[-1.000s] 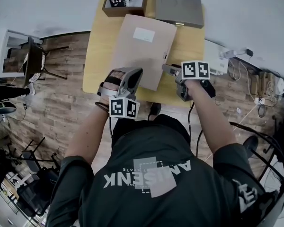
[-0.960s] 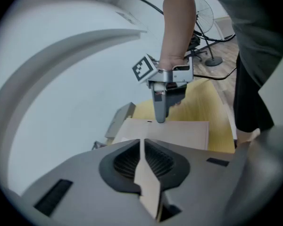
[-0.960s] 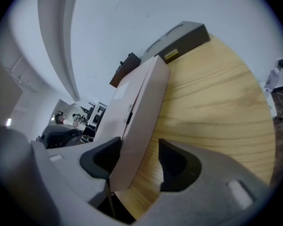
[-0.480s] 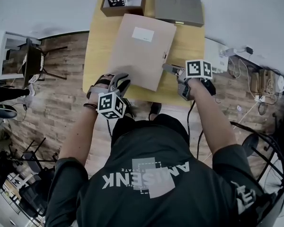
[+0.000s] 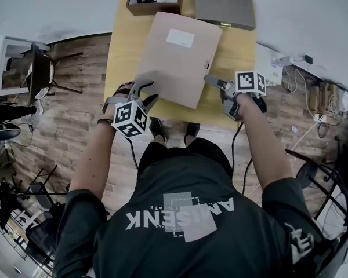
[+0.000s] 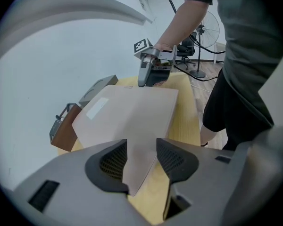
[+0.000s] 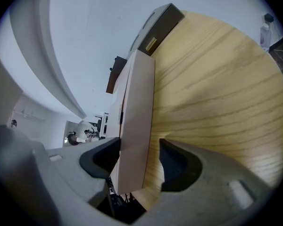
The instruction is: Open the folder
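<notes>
Head view: left hand-held gripper (image 5: 144,94) tilted down, jaws just opened astride folder (image 5: 177,59) corner; right hand-held gripper (image 5: 209,80) released astride edge.

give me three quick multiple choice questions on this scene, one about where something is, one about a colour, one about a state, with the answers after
1. Where on the table does the brown box stand, as the head view shows it?
A. at the far left corner
B. at the near right corner
C. in the middle of the near edge

2. What colour is the folder?
A. blue
B. beige
C. black

3. How do the jaws of the right gripper stand?
A. shut with nothing between them
B. shut on the brown box
C. apart, with the folder's edge between them

Answers:
1 A, the box sits at the far end, on the person's left.
2 B, its cover is plain beige.
3 C, in the right gripper view bare wood shows between the folder and one jaw.
</notes>
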A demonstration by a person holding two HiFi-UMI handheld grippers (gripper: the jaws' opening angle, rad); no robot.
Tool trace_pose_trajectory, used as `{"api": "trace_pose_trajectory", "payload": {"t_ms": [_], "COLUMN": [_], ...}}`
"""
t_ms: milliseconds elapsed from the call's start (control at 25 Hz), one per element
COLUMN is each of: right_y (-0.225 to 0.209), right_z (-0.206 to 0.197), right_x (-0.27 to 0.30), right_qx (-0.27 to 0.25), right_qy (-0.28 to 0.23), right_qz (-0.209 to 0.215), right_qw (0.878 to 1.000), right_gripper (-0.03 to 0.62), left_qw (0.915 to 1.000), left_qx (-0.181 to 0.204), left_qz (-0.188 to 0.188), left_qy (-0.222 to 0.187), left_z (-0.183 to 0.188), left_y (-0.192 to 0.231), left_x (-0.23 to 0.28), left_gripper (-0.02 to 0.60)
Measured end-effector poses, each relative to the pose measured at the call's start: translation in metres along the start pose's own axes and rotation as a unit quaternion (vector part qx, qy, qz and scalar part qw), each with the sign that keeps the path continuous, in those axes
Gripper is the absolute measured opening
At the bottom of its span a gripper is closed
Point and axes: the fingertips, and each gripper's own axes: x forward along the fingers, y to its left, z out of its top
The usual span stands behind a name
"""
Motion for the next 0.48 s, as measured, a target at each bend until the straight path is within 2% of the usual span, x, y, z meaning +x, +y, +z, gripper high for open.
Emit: {"api": "trace_pose_trajectory", "payload": {"t_ms": [160, 320, 480], "right_y": [-0.0015, -0.0015, -0.0019], "right_z": [-0.0006, -0.0004, 0.0003], "right_x": [-0.0037, -0.0025, -0.0033], "right_qx": [-0.013, -0.037, -0.039], "right_qy": [0.003, 0.014, 0.010], "right_qz": [-0.013, -0.028, -0.032], "right_qw": [1.000, 0.999, 0.999], "right_gripper": [0.272, 0.276, 0.279], "left_qw": [0.9983, 0.9917, 0.9860], "left_qx": [0.058, 0.124, 0.165], "left_qz": [0.012, 0.033, 0.015], "left_qy": [0.006, 0.006, 0.014], "left_z": [0.0004, -0.0001, -0.0017], "left_y": [0.0020, -0.0008, -0.0078], "left_x": [-0.0025, -0.0032, -0.0063], "left_gripper": [0.196, 0.196, 0.198]}}
